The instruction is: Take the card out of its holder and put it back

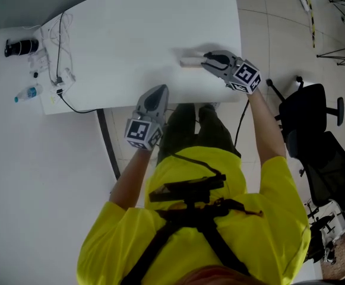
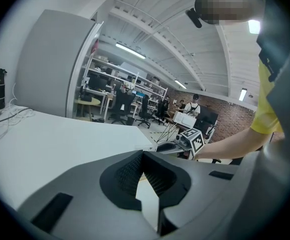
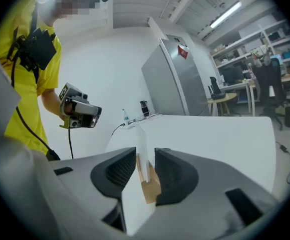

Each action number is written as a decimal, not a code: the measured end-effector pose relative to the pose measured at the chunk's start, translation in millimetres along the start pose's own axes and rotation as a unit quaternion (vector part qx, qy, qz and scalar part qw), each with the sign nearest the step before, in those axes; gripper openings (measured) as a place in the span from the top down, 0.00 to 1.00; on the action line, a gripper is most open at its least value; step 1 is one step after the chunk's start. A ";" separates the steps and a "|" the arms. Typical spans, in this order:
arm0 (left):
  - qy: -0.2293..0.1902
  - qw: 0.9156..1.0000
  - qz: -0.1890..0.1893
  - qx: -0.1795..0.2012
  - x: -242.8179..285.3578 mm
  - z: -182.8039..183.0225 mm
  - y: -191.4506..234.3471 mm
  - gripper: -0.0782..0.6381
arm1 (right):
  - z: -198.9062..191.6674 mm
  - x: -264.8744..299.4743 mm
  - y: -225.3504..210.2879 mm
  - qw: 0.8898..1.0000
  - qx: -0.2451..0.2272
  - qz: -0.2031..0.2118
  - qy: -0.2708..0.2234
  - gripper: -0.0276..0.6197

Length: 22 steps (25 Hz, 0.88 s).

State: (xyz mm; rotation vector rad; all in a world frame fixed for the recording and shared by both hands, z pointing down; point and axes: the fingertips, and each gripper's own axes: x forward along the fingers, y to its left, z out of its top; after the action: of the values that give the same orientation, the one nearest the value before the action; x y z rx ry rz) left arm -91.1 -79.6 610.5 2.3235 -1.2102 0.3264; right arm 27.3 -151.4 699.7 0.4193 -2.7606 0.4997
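A white card (image 3: 141, 149) stands upright in a small wooden holder (image 3: 149, 184) on the white table (image 1: 136, 34). My right gripper (image 3: 145, 156) straddles the card with its jaws open; a thin gap shows on the left side, and the right pad sits very near the card. In the head view the right gripper (image 1: 206, 60) reaches the holder (image 1: 190, 62) near the table's right front part. My left gripper (image 1: 156, 94) hovers at the table's front edge, off to the left, shut with nothing in it (image 2: 142, 156).
A black cylinder (image 1: 21, 46), tangled cables (image 1: 59, 46) and a small water bottle (image 1: 27, 93) lie at the table's far left end. Black office chairs (image 1: 315, 123) stand on the floor to the right. The table's front edge runs just before the person's legs.
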 end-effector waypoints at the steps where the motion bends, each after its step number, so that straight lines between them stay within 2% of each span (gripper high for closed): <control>1: 0.000 1.000 0.000 -0.001 1.7 0.4 -0.5 0.89 | 1.9 -3.2 -2.3 1.000 0.003 -0.009 -0.004 0.77; 5: -0.018 1.000 -0.003 0.007 3.3 21.1 -5.5 0.89 | 36.5 -40.7 -9.4 0.996 0.024 -0.064 -0.055 0.77; 8: -0.043 0.999 -0.005 0.030 -3.8 54.8 -11.6 0.89 | 84.1 -84.3 0.2 0.986 0.025 -0.126 -0.108 0.80; 9: -0.052 0.998 -0.005 0.036 -8.5 66.5 -12.7 0.89 | 101.5 -98.3 6.5 0.981 0.024 -0.149 -0.125 0.80; 10: -0.061 0.997 -0.006 0.041 -13.6 78.5 -13.8 0.89 | 119.9 -111.9 13.0 0.974 0.024 -0.171 -0.144 0.86; 12: -0.081 0.995 -0.007 0.052 -21.7 103.6 -16.7 0.89 | 157.5 -136.7 25.3 0.960 0.026 -0.210 -0.185 0.88; 13: -0.091 0.994 -0.008 0.057 -24.5 115.8 -18.9 0.89 | 175.0 -147.3 31.4 0.952 0.026 -0.226 -0.203 0.94; 15: -0.109 0.992 -0.012 0.064 -29.9 136.3 -25.4 0.89 | 202.8 -164.4 44.4 0.939 0.026 -0.257 -0.229 0.95; 18: -0.132 0.989 -0.018 0.069 -37.3 155.2 -36.6 0.89 | 220.3 -178.4 60.8 0.920 0.041 -0.306 -0.242 0.95; 22: -0.139 0.988 -0.015 0.071 -41.6 158.9 -37.1 0.89 | 213.0 -177.0 76.2 0.907 0.050 -0.348 -0.231 0.95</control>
State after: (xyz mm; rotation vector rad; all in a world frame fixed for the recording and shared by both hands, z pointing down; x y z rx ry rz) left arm -87.3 -116.8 446.4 2.5746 -1.3164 0.0798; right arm 111.8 -123.5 426.6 1.6510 -2.7199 0.3817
